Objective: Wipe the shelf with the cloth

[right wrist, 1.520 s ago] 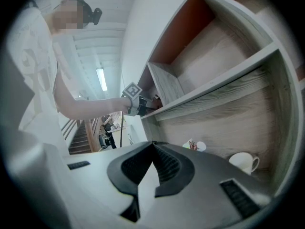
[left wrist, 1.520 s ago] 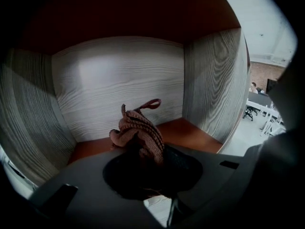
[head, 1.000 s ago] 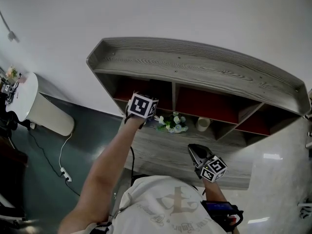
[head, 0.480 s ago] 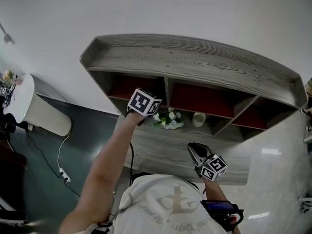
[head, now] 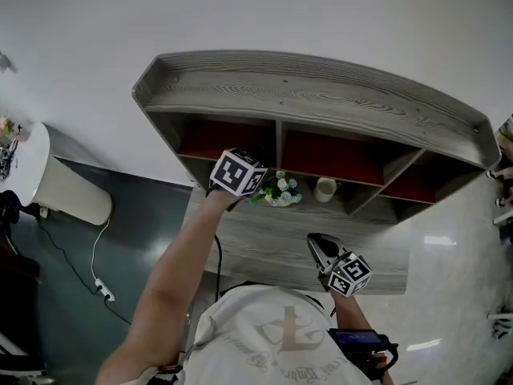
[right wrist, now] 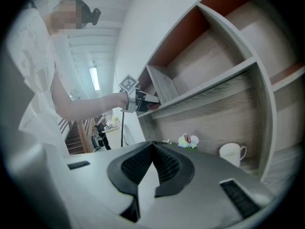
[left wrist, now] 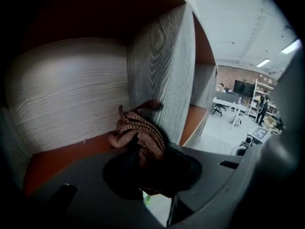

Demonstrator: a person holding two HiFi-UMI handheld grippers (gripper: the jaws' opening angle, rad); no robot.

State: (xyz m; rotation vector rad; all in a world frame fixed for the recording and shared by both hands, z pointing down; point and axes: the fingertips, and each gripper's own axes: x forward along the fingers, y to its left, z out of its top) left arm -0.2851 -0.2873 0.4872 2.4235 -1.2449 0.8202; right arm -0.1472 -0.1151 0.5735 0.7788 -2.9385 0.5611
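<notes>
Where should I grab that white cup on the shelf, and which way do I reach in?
Probably its handle. The white cup stands upright on the lower shelf, and the handle sticks out to the right in the right gripper view, away from the flowers on its other side. Reach in from the open front: boards close it in above and behind.

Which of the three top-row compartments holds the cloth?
The leftmost compartment: the left gripper holds the cloth there, by its right-hand divider.
</notes>
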